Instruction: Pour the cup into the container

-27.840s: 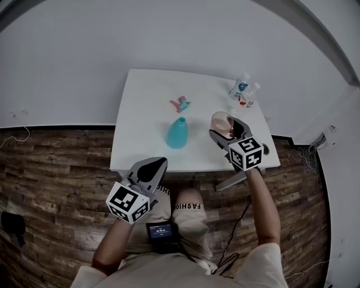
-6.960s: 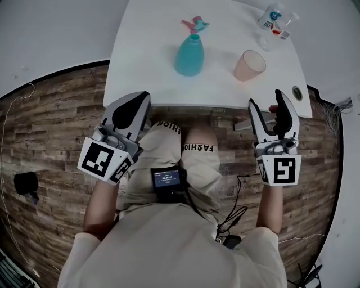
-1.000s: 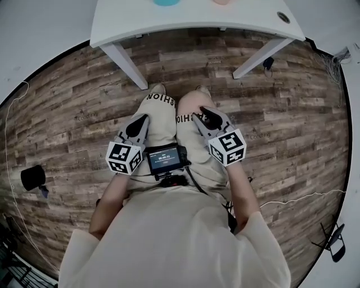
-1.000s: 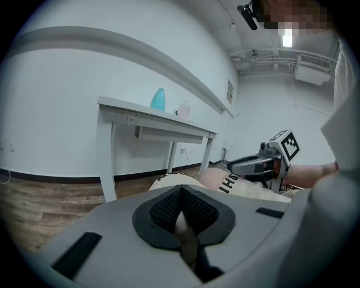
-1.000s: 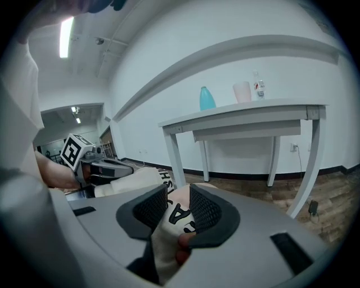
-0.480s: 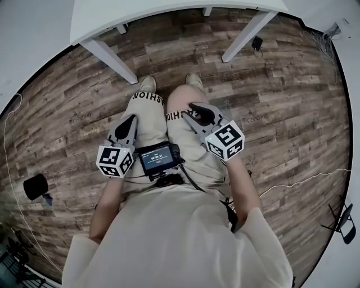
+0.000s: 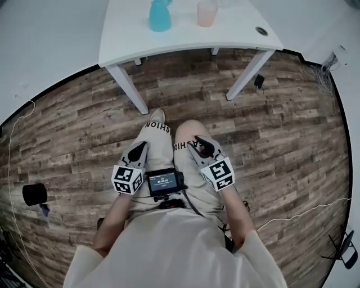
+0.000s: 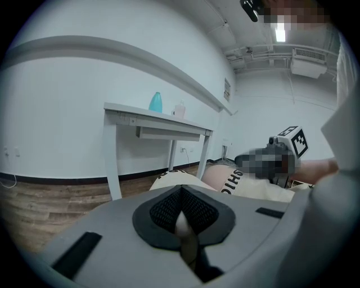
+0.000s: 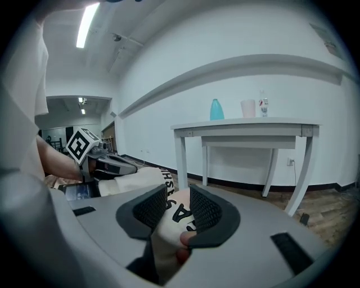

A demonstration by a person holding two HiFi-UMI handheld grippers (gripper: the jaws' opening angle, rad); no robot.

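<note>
- Hovering over the person's lap, left gripper (image 7: 138, 151) has its jaws pressed together, nothing between them.
- Right gripper (image 7: 203, 148) is beside it over the other thigh, jaws parted, gripping nothing; trouser leg (image 7: 187, 133) shows through the gap.
- Pink cup (image 7: 206, 13) stands on white table (image 7: 185, 42), just beside teal container (image 7: 160, 17), well apart from both grippers.

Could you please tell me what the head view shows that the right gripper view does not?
Only the head view: the marker cube on the right gripper and a black object on the floor. Only the right gripper view: a ceiling light and that gripper's jaws apart, a trouser leg showing between them. Both: the white table, the teal bottle, the cup and the left gripper.
</note>
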